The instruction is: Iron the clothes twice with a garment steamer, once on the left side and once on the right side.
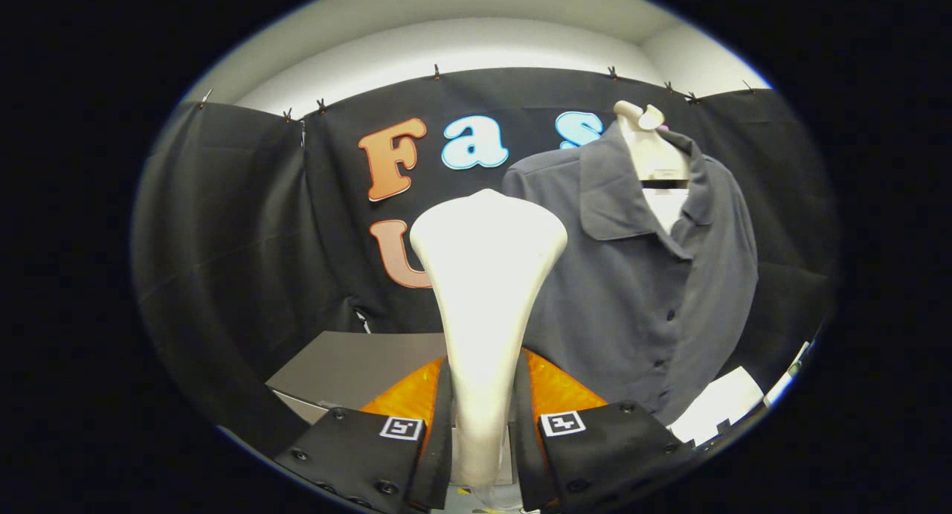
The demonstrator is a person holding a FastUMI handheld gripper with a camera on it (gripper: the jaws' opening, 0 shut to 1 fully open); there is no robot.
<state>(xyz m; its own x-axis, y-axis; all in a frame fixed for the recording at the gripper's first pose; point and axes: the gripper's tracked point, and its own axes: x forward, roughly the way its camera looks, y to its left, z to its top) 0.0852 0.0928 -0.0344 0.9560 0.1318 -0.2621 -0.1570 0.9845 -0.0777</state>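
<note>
gripper [482, 417] clamped on the white garment steamer [485, 291] by both fingers, steamer head upright, hiding part of the grey shirt [639, 291] just beyond, shirt hanging on a pale hanger [651, 146], hem cut off, grey table [349, 365] behind the fingers

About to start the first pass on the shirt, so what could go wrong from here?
1. The steamer is held low on its handle by the gripper; its wide head could tilt or slip when pressed against cloth.
2. The shirt hangs loosely on a hanger, so a push may swing it away.
3. The buttons could snag the head.
</note>
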